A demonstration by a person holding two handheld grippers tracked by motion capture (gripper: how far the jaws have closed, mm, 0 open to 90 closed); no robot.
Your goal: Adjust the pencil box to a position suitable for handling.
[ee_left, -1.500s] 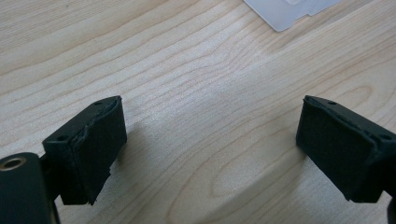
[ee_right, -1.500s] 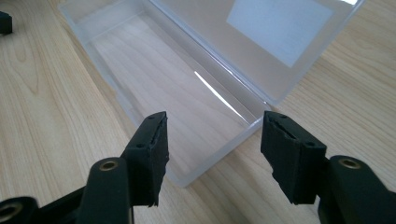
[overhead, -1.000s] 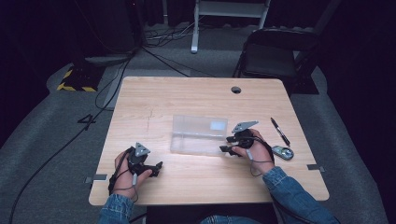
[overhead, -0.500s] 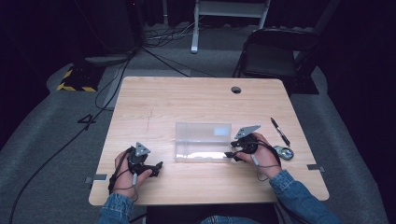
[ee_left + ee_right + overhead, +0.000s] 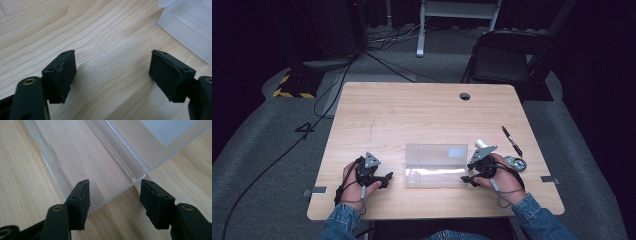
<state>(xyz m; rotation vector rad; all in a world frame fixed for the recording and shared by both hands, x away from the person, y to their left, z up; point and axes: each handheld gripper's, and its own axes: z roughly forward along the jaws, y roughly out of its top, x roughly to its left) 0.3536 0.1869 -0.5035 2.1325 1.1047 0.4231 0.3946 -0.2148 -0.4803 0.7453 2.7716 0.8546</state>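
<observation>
Low on the left side of the high view, the left gripper [image 5: 386, 178] lies on the table [image 5: 412, 115], pointing right toward the box but well short of it. In the left gripper view its fingers [image 5: 62, 72] stand apart over bare wood. They have just been closing a little, with nothing between them. This hand seems to have no part in the work yet.

In the lower middle of the high view is the clear plastic box [image 5: 437, 165]. It lies open, with the lid folded flat behind the tray, and both halves look empty. One of its corners shows at the upper right of the left gripper view [image 5: 190, 30].

Just right of the box, the right gripper [image 5: 467, 172] meets the tray's right end. In the right gripper view [image 5: 113, 182] the fingers are spread. The left one [image 5: 80, 202] overlaps the tray's near rim, and the other stands outside the corner. The pads do not seem to press on the plastic, so this looks like a hook or a nudge, not a grip.

Farther right, a black pen [image 5: 512, 141] and a small round metal thing [image 5: 515, 163] lie on the table beside the right hand, apart from the box.

The work looks to be at an early stage. The box is open and close to the person, but nothing has been put into it and the lid is not shut. Whether the pen is meant to go inside I cannot tell.
</observation>
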